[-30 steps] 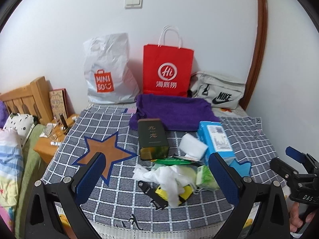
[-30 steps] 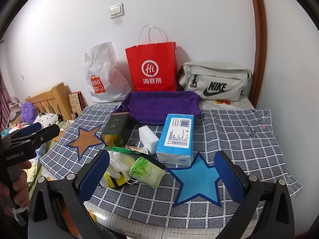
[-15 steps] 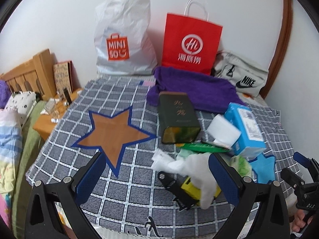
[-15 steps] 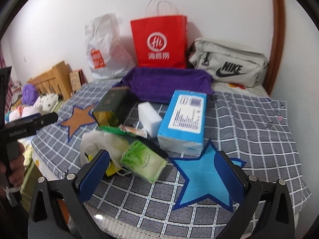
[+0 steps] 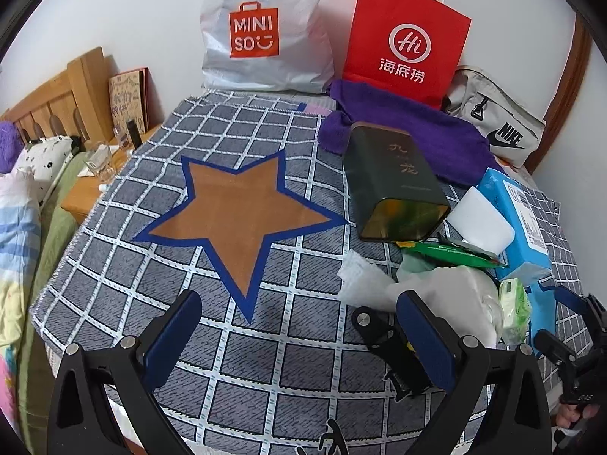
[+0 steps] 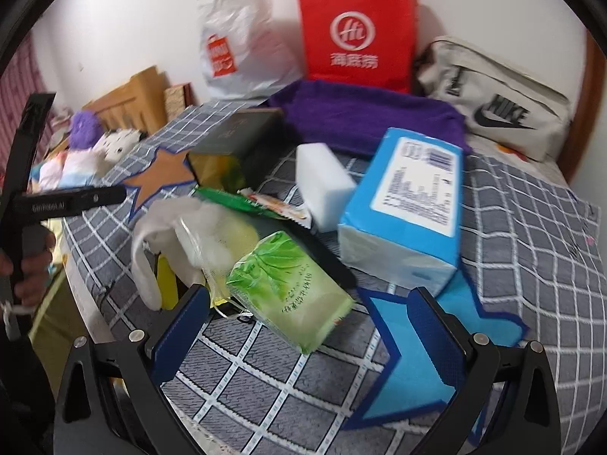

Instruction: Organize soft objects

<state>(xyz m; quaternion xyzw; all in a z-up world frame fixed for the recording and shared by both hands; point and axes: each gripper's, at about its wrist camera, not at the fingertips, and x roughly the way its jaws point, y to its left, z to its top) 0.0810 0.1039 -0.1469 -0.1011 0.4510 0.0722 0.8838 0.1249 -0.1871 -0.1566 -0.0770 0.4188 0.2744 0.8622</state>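
Green tissue pack (image 6: 290,290) sat low in the right wrist frame, framed by the spread, empty fingers (image 6: 180,331) of the right gripper (image 6: 307,335).
Both grippers had dropped closer to the clutter within the last second; the left gripper (image 5: 299,335), fingers open and empty, hung beside the white plastic bag (image 5: 436,284), so a first pick looked imminent.

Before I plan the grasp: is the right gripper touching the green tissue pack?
Apart. The right wrist view shows the right gripper open, checked cloth visible between both pads and the green tissue pack.
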